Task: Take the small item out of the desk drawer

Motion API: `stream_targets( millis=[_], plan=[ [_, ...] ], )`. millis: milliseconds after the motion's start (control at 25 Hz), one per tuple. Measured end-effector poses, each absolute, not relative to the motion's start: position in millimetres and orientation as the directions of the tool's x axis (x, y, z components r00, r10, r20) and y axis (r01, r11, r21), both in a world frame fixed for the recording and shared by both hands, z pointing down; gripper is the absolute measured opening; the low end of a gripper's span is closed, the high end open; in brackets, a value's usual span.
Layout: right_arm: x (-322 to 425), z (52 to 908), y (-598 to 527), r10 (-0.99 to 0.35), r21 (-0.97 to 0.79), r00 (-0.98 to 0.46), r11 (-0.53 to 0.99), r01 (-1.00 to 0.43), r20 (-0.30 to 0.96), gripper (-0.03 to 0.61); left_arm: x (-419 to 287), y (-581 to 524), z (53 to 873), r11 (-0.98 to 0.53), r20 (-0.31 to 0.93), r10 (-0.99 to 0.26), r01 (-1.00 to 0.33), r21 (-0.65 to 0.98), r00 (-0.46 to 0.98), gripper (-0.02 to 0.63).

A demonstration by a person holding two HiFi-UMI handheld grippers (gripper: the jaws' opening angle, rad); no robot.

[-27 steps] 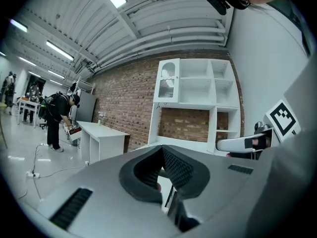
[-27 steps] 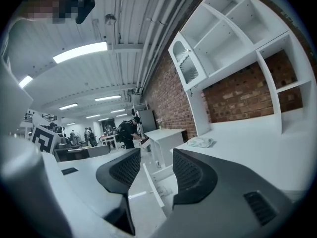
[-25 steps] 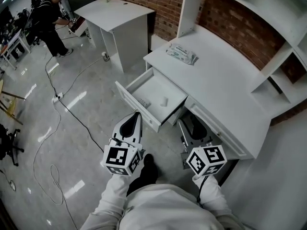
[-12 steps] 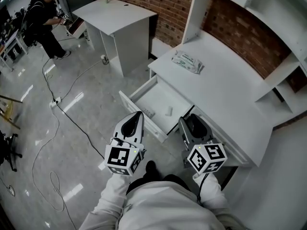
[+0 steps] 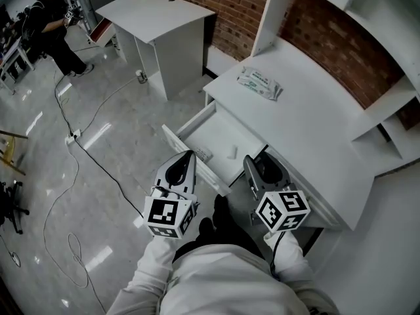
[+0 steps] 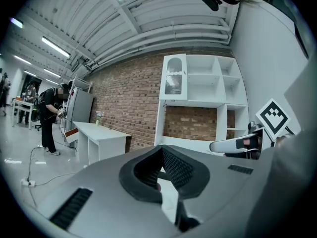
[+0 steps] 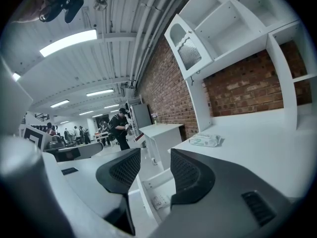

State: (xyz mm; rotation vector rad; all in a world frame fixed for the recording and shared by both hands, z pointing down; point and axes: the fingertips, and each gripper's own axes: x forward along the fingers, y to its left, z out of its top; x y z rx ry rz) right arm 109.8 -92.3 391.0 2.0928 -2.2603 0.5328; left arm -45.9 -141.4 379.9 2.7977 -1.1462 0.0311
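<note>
The desk drawer point(image 5: 186, 130) stands pulled out from the white desk point(image 5: 308, 123). A small white item point(image 5: 231, 152) lies on its floor near the right side, and a small printed packet point(image 5: 202, 155) lies by the front wall. My left gripper point(image 5: 188, 156) hovers just in front of the drawer's front panel, jaws together and holding nothing. My right gripper point(image 5: 262, 164) is at the drawer's right front corner, open and holding nothing. The right gripper view looks between the right gripper point(image 7: 154, 162) jaws into the drawer point(image 7: 148, 178), where the packet point(image 7: 159, 201) shows. In the left gripper view the left gripper point(image 6: 161, 157) hides the drawer.
A pack of wipes point(image 5: 258, 83) lies on the desk top. Shelves point(image 5: 387, 104) rise along the brick wall at right. A second white table point(image 5: 157, 12) stands farther back, with a person point(image 5: 49, 18) beyond it. A cable point(image 5: 85, 156) runs across the floor at left.
The view has shifted closer to the desk. Both grippers sit nearer the open drawer's front, the right one slightly higher. The drawer and its contents have not moved.
</note>
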Motion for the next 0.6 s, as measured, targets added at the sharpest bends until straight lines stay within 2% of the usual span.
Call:
stream_targets(
  millis=[600],
  plan=[
    [135, 424, -182, -0.940, -0.269, -0.156, 0.073, -0.960, 0.303, 0.216, -31, -215, 389, -0.664, 0.098, -0.733, -0.740, 0.111, 0.673, 0.017]
  ],
)
